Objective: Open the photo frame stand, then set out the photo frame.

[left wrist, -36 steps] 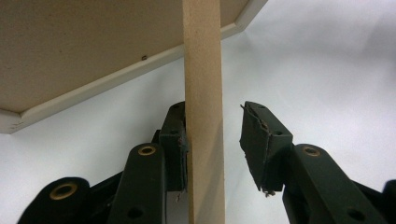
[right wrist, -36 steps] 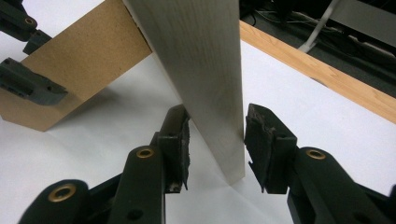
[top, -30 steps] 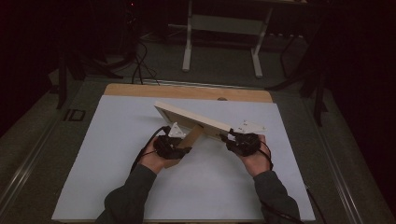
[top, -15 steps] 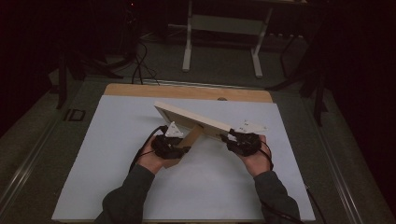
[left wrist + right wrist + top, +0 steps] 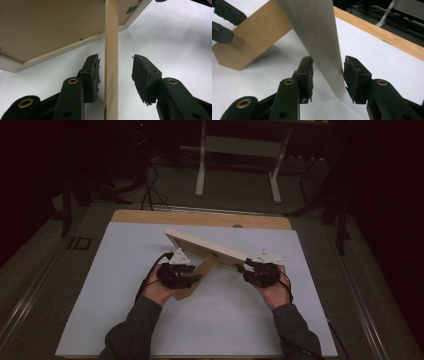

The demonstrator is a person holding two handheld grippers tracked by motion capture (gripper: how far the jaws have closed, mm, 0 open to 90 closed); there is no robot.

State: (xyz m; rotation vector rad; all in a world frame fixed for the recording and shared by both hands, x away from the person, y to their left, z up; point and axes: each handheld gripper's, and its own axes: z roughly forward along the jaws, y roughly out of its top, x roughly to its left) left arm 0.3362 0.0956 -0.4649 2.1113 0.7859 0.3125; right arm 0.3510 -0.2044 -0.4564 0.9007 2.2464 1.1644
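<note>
A pale wooden picture frame [image 5: 210,247] stands tilted on the white mat, propped on its brown fibreboard back strut [image 5: 200,275]. My left gripper [image 5: 192,279] is at the strut. In the left gripper view the strut's thin edge [image 5: 111,50] runs up between the jaws of the left gripper [image 5: 115,58], which have just been opening. Both pads stand off it, the right one farther. My right gripper [image 5: 245,269] holds the frame's right end. In the right gripper view both pads of the right gripper [image 5: 327,60] press on the frame's edge [image 5: 317,32].
The white mat [image 5: 125,270] covers most of a wooden table, whose bare edge [image 5: 150,216] shows at the back. Behind it, on the dark floor, are a stand's white legs [image 5: 202,165] and cables [image 5: 147,185].
The left hand has edged slightly to the left along the strut. The frame and the right hand have kept still.
</note>
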